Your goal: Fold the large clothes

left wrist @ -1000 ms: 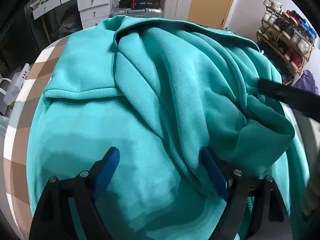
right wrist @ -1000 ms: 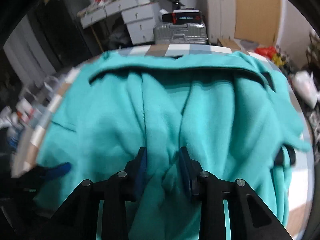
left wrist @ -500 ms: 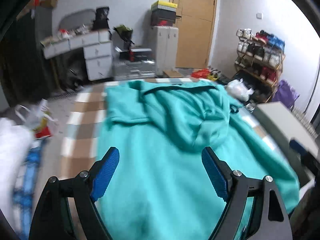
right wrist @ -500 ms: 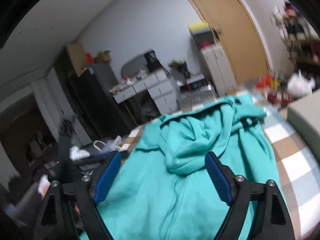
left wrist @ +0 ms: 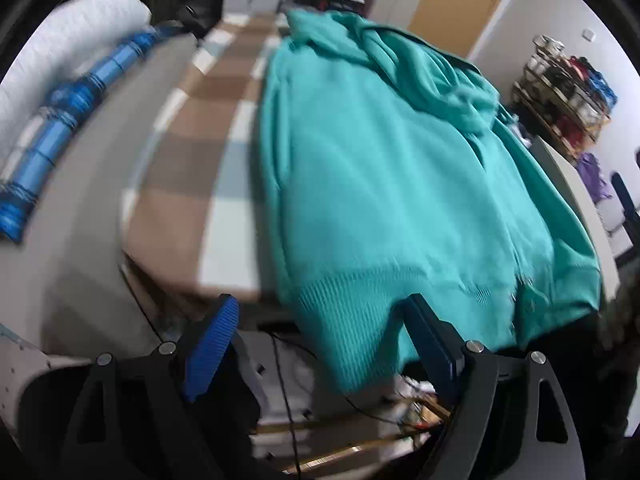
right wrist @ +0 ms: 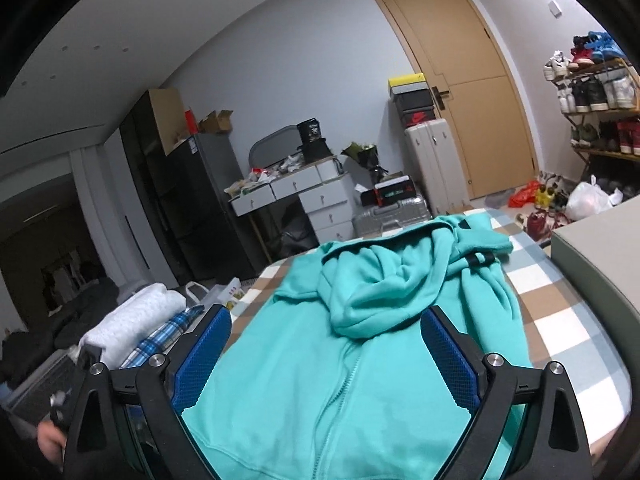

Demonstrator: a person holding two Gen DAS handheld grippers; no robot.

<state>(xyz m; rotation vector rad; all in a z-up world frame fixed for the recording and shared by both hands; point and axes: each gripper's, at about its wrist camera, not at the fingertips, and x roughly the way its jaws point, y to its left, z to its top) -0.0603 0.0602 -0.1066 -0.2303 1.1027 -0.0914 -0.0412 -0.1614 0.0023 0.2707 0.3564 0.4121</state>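
Observation:
A teal zip hoodie [left wrist: 392, 168] lies spread front-up on a checked brown, white and blue surface [left wrist: 192, 152]. Its ribbed hem [left wrist: 352, 320] hangs over the near edge. Its hood lies bunched at the far end [right wrist: 384, 280], and the zip [right wrist: 340, 384] runs down the middle. My left gripper [left wrist: 324, 344] is open and empty, just off the near edge at the hem. My right gripper [right wrist: 326, 356] is open and empty, above the hoodie's lower front.
Folded white and blue-checked clothes [right wrist: 136, 328] are stacked to the left. A grey box [right wrist: 596, 256] sits at the right. Beyond the far end are drawers [right wrist: 320, 200], suitcases [right wrist: 392, 216], a door and a shoe rack [right wrist: 596, 108].
One second ago my right gripper was shut on the hoodie's bunched cloth; it let go and opened. Both grippers pulled back; the left has dropped to the hem at the near edge.

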